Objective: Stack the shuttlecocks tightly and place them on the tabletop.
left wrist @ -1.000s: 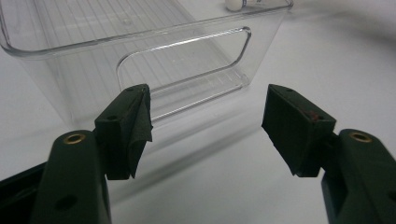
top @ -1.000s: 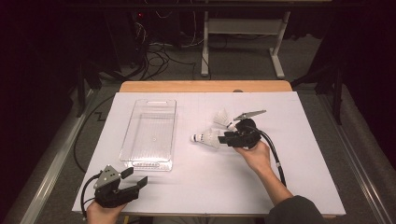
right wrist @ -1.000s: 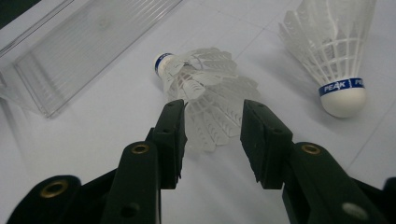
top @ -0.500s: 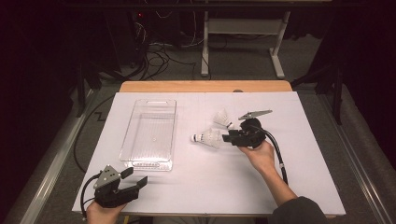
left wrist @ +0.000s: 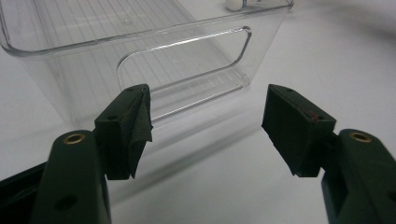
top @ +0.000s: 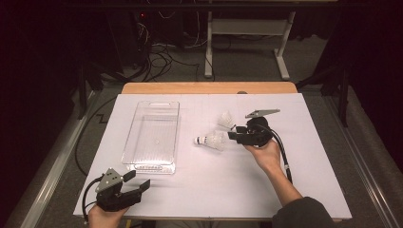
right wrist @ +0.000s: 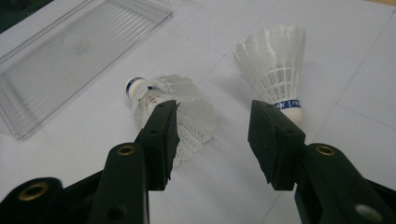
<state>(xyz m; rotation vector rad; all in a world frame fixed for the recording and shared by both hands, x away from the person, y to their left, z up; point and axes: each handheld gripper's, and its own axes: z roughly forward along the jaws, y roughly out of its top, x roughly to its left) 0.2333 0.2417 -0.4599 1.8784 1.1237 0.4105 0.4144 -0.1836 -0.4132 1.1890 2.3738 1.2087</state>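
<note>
Right gripper (right wrist: 212, 140) jaws just opening, holding nothing, straddling gap between two shuttlecocks (right wrist: 170, 109) for pickup; left gripper (left wrist: 205, 126) open, empty, parked facing clear tray (left wrist: 140, 42).

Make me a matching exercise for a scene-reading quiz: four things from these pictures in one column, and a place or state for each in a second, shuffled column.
Things:
1. clear tray
2. nearer shuttlecock
3. farther shuttlecock
4. left gripper

Places or states:
A. open with nothing between its jaws, at the table's near edge
B. lying on its side, cork end towards the tray
C. empty, left of the shuttlecocks
D. beyond the other one, just past the right gripper

Pairs: 1-C, 2-B, 3-D, 4-A
</note>
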